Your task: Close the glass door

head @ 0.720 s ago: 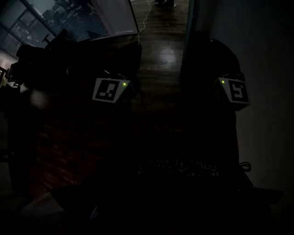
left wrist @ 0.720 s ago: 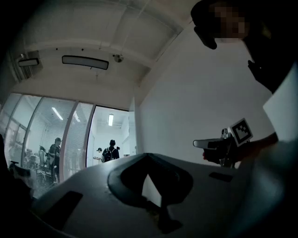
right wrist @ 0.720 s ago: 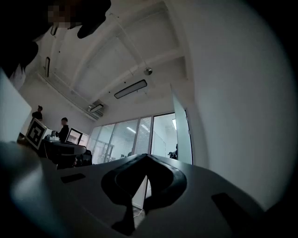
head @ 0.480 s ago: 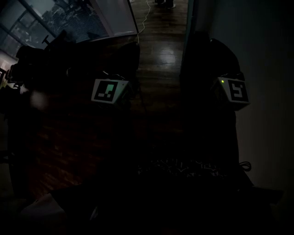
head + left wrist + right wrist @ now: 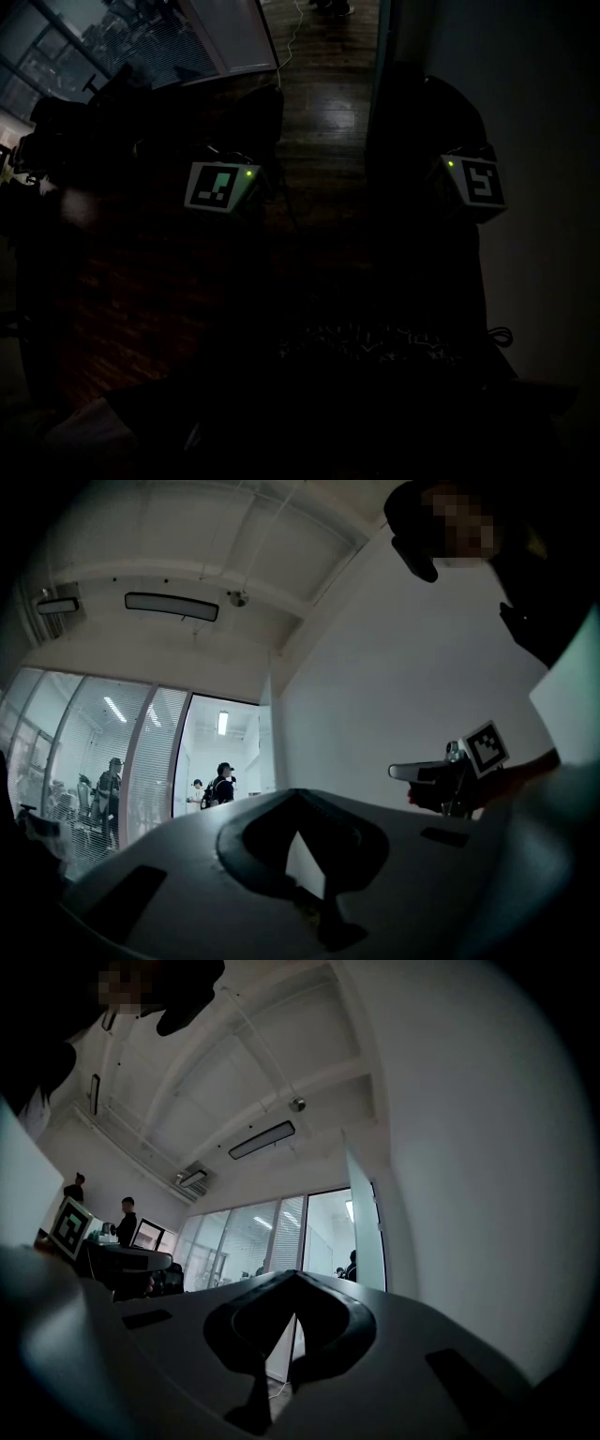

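My left gripper [image 5: 296, 795] and right gripper [image 5: 294, 1277] both have their fingers pressed together, holding nothing. The glass door [image 5: 364, 1232] stands open ahead, a tall upright pane, far and just right of my right fingers, so that hand looks nearer.

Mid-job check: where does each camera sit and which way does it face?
Left gripper view: rides the left gripper, aimed slightly upward at a white wall and glass partition; the right gripper shows at right.
Right gripper view: rides the right gripper, facing the open glass door; the left gripper's marker cube shows at left.
Head view: on the person's head, looking down at a dark wooden floor; both grippers show.
Shared: each gripper view catches the other gripper.
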Motion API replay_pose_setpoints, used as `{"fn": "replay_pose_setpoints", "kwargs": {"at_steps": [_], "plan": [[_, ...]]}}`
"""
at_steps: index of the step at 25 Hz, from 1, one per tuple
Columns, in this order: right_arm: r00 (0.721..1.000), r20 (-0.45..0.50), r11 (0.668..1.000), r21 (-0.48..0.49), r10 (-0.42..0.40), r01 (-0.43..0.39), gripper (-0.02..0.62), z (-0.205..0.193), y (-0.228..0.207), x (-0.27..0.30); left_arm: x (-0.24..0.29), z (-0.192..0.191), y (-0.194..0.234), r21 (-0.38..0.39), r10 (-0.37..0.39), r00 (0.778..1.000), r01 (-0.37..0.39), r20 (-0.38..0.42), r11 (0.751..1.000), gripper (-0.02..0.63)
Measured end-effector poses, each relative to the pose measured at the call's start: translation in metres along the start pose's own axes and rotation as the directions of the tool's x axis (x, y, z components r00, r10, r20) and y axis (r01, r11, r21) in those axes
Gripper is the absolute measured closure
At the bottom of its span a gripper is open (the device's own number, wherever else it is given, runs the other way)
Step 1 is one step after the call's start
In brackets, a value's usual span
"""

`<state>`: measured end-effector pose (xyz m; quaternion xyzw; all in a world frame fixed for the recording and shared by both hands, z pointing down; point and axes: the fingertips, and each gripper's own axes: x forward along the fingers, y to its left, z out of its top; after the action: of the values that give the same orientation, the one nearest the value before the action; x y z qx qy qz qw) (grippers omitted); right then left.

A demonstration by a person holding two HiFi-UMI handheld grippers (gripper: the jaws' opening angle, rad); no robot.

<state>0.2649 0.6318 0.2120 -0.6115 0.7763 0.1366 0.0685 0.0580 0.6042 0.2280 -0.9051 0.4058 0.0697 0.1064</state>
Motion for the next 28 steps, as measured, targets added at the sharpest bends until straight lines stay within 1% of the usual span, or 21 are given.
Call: {"fn": "replay_pose_setpoints", "kwargs": {"at_steps": [7, 12, 17, 22, 24, 28], "plan": [[1.0, 0.008, 0.998, 0.062, 0.008, -0.008, 0.592, -0.002, -0.003, 0.0, 0.0, 0.0, -0.001, -0.001, -0.002, 1.0, 0.002, 0.002, 1.0, 0.604], [1.0, -0.007, 0.998, 0.066, 0.025, -0.025, 0.592, -0.011, -0.004, 0.003, 0.003, -0.004, -0.001, 0.002, 0.0, 1.0, 0.0, 0.0, 1.0, 0.604], [0.999, -0.028, 0.998, 0.054, -0.019, 0.02, 0.592, -0.018, -0.006, -0.003, 0.0, -0.011, -0.002, -0.006, -0.012, 1.0, 0.012, 0.004, 1.0, 0.604], [0.999, -0.036, 0.996, 0.087, -0.026, 0.029, 0.592, -0.022, -0.006, 0.002, 0.001, -0.01, 0.003, -0.007, -0.014, 1.0, 0.014, 0.005, 1.0, 0.604], [0.999, -0.035, 0.997, 0.076, -0.028, 0.031, 0.592, -0.023, -0.005, 0.005, 0.002, -0.01, 0.006, -0.008, -0.019, 1.0, 0.019, 0.014, 1.0, 0.604], [0.998, -0.052, 0.999, 0.018, -0.037, 0.038, 0.592, -0.031, 0.001, 0.007, -0.001, -0.019, 0.012, -0.037, -0.032, 0.999, 0.032, 0.017, 0.999, 0.604]]}}
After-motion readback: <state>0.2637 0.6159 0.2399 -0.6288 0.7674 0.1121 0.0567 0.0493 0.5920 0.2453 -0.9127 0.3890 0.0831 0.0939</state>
